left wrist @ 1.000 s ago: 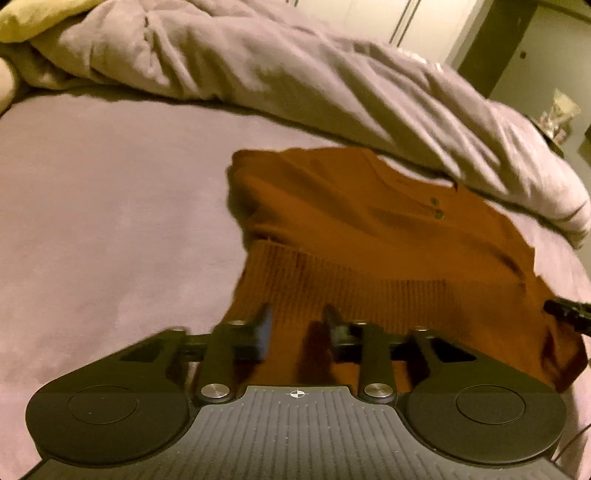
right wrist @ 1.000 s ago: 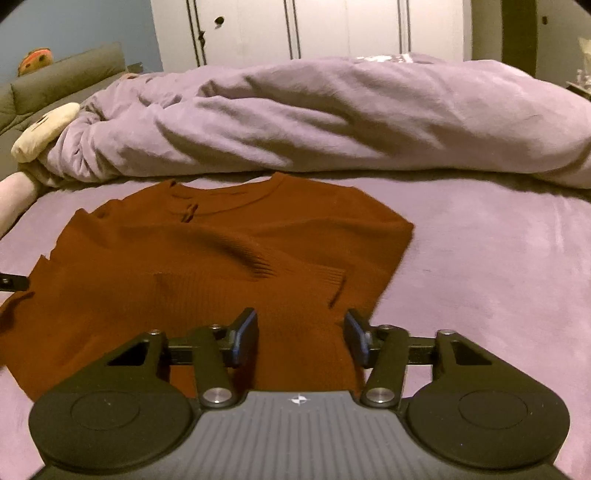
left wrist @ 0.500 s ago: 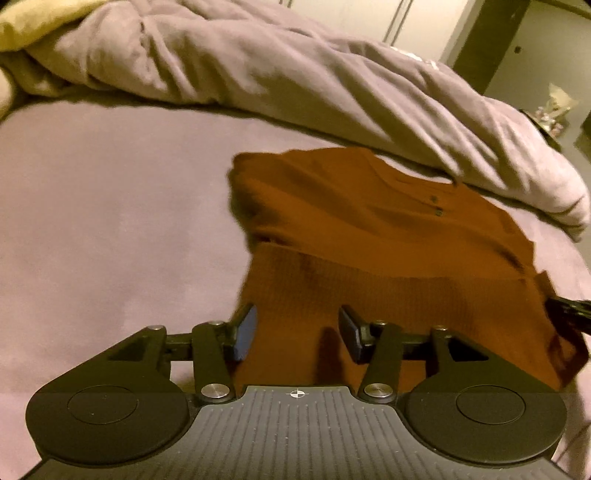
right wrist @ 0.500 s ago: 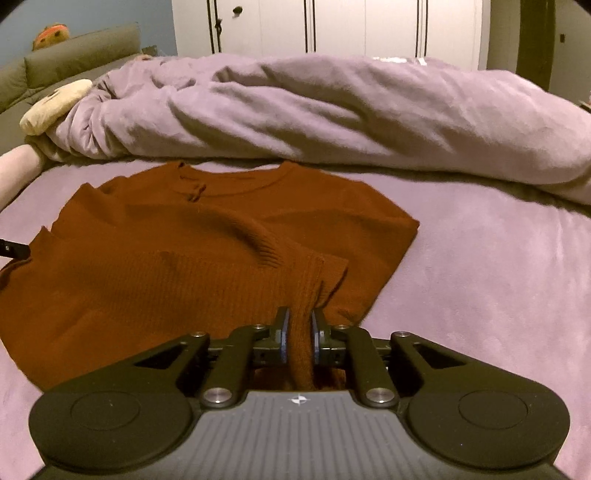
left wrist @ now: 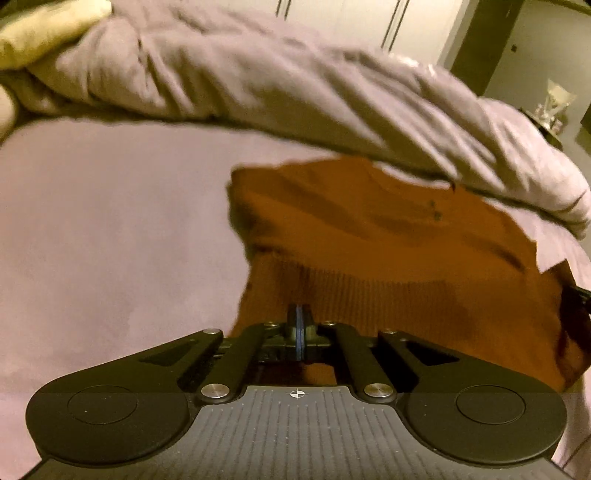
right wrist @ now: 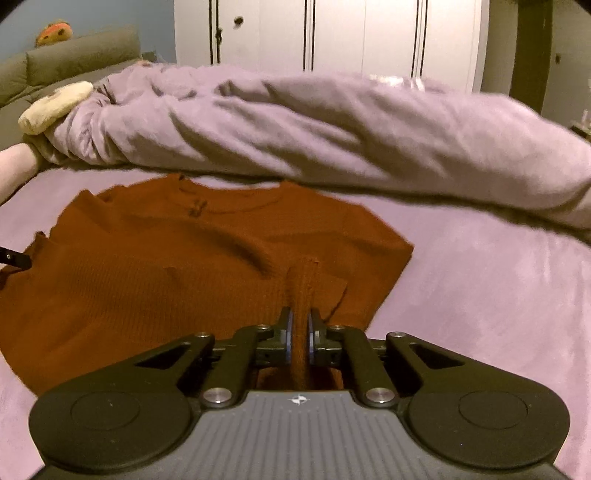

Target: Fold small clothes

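A rust-orange knit sweater lies flat on the lilac bed sheet, neckline toward the duvet, ribbed hem toward me. My left gripper is shut on the hem near its left corner. The sweater also shows in the right wrist view. My right gripper is shut on a raised ridge of the ribbed hem near the right corner. The tip of the other gripper shows at each view's edge.
A bunched lilac duvet lies across the bed behind the sweater. A cream pillow and a grey sofa are at far left. White wardrobe doors stand behind.
My right gripper closed on the hem first, then my left gripper closed on it. Both views now sit lower and closer to the sweater.
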A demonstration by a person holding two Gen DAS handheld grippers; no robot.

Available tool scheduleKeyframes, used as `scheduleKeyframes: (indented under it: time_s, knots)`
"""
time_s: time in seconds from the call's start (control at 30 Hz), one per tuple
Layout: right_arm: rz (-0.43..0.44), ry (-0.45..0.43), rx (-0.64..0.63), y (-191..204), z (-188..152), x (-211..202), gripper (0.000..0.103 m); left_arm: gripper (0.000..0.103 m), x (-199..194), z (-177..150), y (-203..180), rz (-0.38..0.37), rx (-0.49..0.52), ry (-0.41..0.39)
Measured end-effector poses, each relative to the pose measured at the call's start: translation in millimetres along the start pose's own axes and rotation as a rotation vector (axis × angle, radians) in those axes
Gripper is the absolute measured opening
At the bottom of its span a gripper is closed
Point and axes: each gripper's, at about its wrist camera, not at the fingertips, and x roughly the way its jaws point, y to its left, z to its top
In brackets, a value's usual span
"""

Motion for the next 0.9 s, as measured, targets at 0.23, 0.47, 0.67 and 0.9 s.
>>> scheduleKeyframes:
  time_s: [0.23, 0.47, 0.67, 0.9]
  knots:
    - [-0.021, -0.077, -0.041, 10, 9, -25, 0.006, 0.001, -25, 23, 0, 0.003, -0.014, -0.074]
    - [-0.012, -0.064, -0.018, 15, 5, -24, 0.006, 0.051, 7, 9, 10, 0.005, -0.031, 0.028]
    - [-0.005, -0.072, -0.012, 15, 4, -32, 0.006, 0.067, 19, 4, 21, -0.054, -0.061, 0.042]
    - [0.001, -0.085, -0.014, 18, 0, -42, 0.006, 0.01, 35, 8, 20, 0.015, -0.06, 0.101]
